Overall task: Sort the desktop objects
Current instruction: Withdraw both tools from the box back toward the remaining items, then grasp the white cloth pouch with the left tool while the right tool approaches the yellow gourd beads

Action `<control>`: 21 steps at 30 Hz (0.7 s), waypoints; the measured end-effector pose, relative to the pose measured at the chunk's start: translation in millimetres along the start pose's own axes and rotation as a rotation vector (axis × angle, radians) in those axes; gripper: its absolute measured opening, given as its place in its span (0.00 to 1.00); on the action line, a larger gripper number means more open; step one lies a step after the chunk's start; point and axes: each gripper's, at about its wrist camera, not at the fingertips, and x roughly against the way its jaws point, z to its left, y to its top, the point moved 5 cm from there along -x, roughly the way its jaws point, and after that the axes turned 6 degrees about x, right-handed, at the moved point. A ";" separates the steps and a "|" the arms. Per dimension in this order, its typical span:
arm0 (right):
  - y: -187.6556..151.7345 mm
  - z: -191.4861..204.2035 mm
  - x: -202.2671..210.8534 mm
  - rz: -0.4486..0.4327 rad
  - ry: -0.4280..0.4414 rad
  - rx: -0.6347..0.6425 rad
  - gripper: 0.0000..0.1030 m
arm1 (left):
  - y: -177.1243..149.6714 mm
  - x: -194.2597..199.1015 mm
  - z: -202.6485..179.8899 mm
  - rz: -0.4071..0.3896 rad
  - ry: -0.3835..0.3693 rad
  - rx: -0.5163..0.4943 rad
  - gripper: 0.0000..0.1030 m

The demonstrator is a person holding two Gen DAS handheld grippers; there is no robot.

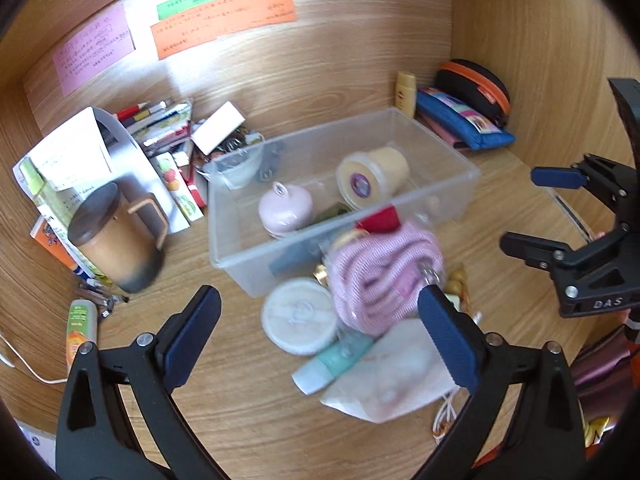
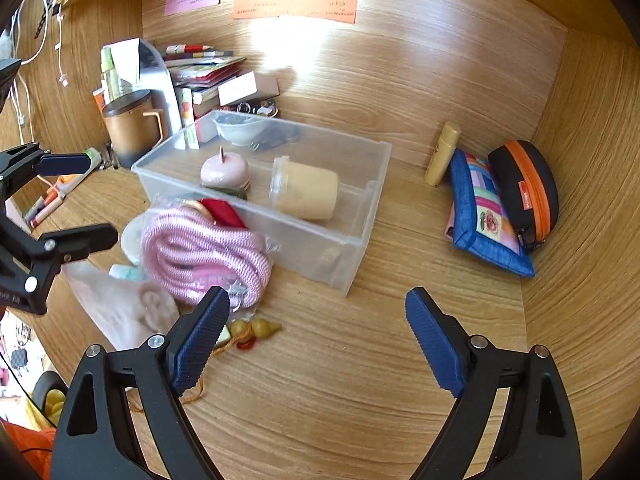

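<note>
On the desk by the clear bin [image 1: 452,184], left gripper [image 1: 320,332] & right gripper [image 2: 316,344] both wide open, empty. Prob next: grab pink rope [image 1: 384,276], w/ jaws straddling it.

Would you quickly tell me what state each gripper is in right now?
Left gripper: open, holding nothing, above the pink rope.
Right gripper: open, holding nothing, over bare desk.

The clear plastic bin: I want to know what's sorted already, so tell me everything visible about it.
The clear plastic bin is an open, lidless rectangular tub of translucent plastic, standing upright on the wooden desk. Inside lie a cream lidded jar on its side and a pink round case; something small sits at its bottom. A coiled pink rope leans against its front wall. Neither gripper touches it.
</note>
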 end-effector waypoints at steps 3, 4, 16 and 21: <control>-9.1 4.2 -8.4 0.017 0.011 -0.003 0.85 | -10.7 -5.2 -5.6 0.015 -0.001 -0.001 0.97; -12.1 5.7 -10.7 0.021 0.014 -0.003 0.85 | -12.9 -6.5 -6.2 0.019 -0.003 0.001 0.97; -30.0 12.6 -31.6 0.058 0.074 0.000 0.85 | -31.2 10.9 -4.5 -0.008 -0.023 0.072 0.97; -30.0 13.2 -34.4 0.057 0.088 -0.006 0.85 | -34.2 19.4 -2.7 -0.017 -0.011 0.077 0.97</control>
